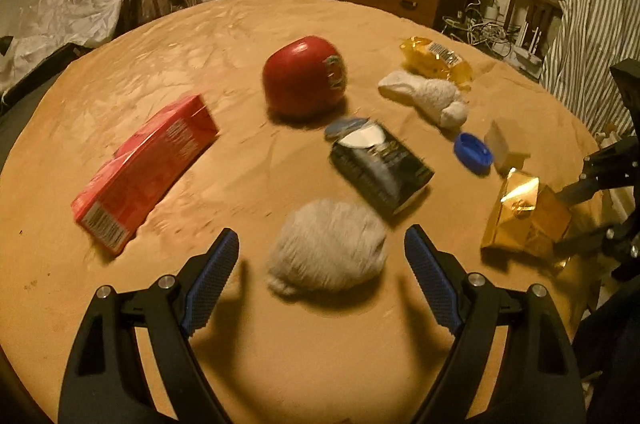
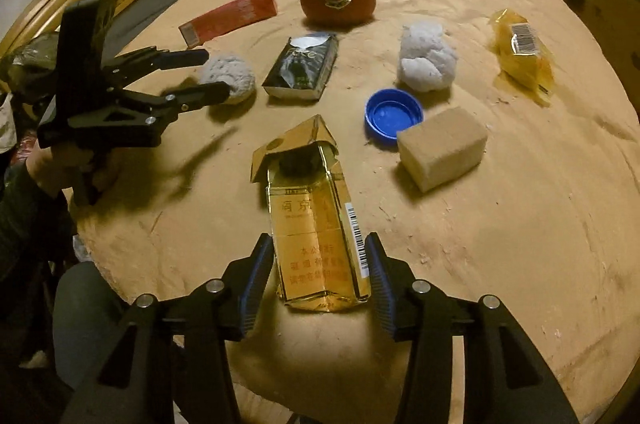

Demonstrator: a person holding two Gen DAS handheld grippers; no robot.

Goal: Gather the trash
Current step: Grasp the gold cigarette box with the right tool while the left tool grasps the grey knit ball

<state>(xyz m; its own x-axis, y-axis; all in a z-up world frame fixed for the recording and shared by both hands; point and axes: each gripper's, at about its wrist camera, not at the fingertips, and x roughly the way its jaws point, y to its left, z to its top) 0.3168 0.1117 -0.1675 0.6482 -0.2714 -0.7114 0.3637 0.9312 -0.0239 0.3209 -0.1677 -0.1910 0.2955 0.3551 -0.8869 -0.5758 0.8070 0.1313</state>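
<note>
Lying between right gripper [image 2: 318, 264] jaws: gold pack [image 2: 316, 224]

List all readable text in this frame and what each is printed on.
"南京": gold cigarette pack between the right gripper fingers.
Orange lines lower on the pack: blurred.
Barcodes on the gold pack, yellow wrapper, red carton: digits unreadable.
Black pack, red ball emblem: illegible.
</note>
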